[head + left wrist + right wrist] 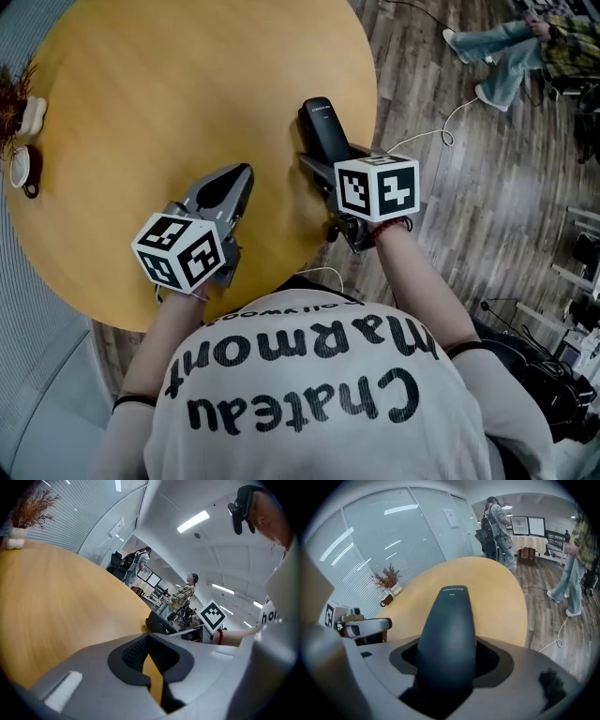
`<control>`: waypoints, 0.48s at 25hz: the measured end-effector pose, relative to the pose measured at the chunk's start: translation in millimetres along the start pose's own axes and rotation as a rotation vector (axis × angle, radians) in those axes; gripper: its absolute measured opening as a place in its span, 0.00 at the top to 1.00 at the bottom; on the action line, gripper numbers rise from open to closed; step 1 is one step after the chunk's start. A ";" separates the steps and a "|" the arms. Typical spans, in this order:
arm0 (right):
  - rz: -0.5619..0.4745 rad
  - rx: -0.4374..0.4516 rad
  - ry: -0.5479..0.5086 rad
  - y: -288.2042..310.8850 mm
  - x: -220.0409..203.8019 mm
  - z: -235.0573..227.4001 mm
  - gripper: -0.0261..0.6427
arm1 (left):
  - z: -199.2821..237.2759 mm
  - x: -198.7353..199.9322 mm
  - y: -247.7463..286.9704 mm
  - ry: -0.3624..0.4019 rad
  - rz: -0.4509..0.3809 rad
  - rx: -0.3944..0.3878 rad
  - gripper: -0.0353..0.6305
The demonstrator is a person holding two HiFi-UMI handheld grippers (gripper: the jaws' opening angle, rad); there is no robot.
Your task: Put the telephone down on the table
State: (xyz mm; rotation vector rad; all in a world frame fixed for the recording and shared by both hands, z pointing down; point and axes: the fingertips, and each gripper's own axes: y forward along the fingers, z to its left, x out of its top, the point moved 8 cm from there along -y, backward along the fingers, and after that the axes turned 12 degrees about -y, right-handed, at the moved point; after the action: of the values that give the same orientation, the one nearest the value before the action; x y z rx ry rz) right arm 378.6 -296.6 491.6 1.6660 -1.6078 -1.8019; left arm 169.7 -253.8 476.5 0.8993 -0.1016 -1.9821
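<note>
The telephone (322, 127) is a black handset, and my right gripper (330, 161) is shut on its lower half. It sticks out forward over the right edge of the round wooden table (169, 84). I cannot tell whether it touches the wood. In the right gripper view the handset (449, 630) fills the space between the jaws of the right gripper (447, 667). My left gripper (240, 180) rests low over the table near its front edge, jaws together with nothing in them. Seen from the left gripper (151, 660), the handset (161, 623) is a dark shape at the table's rim.
A small vase with dried twigs (21, 108) and a dark cup (24, 169) stand at the table's far left edge. A white cable (441, 136) lies on the plank floor to the right. A seated person's legs (502, 52) show at the top right.
</note>
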 end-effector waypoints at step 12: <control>0.037 -0.059 -0.095 1.8 6.6 6.9 0.50 | -21.4 -1.3 12.3 0.005 0.027 -0.014 0.94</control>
State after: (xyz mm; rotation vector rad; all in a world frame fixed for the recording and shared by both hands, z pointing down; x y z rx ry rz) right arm 369.9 -298.4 487.6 1.5366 -1.5955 -1.9178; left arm 192.4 -253.9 466.7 0.8900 -0.0965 -1.9532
